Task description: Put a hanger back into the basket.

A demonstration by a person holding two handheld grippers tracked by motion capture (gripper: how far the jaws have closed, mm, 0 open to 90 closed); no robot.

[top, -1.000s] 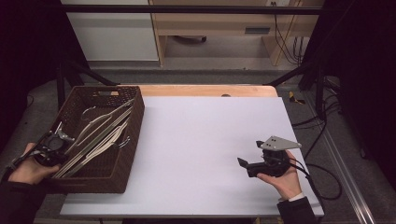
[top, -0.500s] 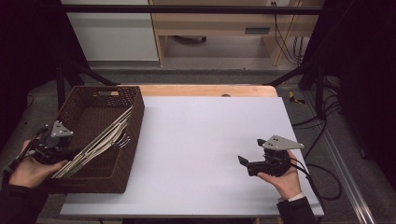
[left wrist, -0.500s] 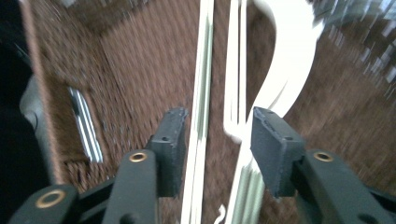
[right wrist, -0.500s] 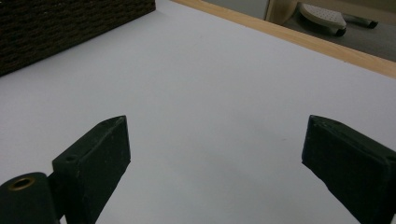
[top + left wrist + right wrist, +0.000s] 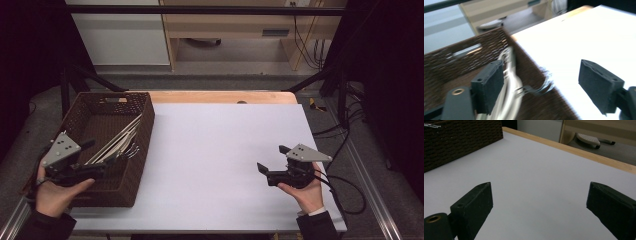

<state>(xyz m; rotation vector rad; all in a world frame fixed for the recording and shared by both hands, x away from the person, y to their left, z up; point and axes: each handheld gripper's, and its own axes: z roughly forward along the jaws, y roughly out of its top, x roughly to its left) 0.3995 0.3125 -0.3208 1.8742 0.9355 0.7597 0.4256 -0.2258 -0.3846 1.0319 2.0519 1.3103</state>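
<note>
A dark woven basket (image 5: 82,112) stands at the table's left end, also seen as the basket (image 5: 451,62) and the basket (image 5: 461,140). Several long metal utensils (image 5: 120,142) lean against its right wall; these utensils (image 5: 510,82) include forks with tines over the rim. My left gripper (image 5: 95,157) hovers over the basket's near left corner, pointing right. Its jaws have just been opening and nothing sits between them; the left gripper (image 5: 544,85) stands open with the utensils beyond it. My right gripper (image 5: 272,158) is open and empty above the white table, as the right gripper (image 5: 539,207) shows.
The white table (image 5: 215,145) spreads between the basket and my right hand, with a wooden edge (image 5: 225,96) at the far side. Cables (image 5: 345,187) trail off the table's right side. Cabinets and a dark frame stand beyond the table.
My left gripper has lifted off the basket's left rim, moved right and nearer, and opened. The utensils now rest bunched against the right wall. The right gripper has not moved.
</note>
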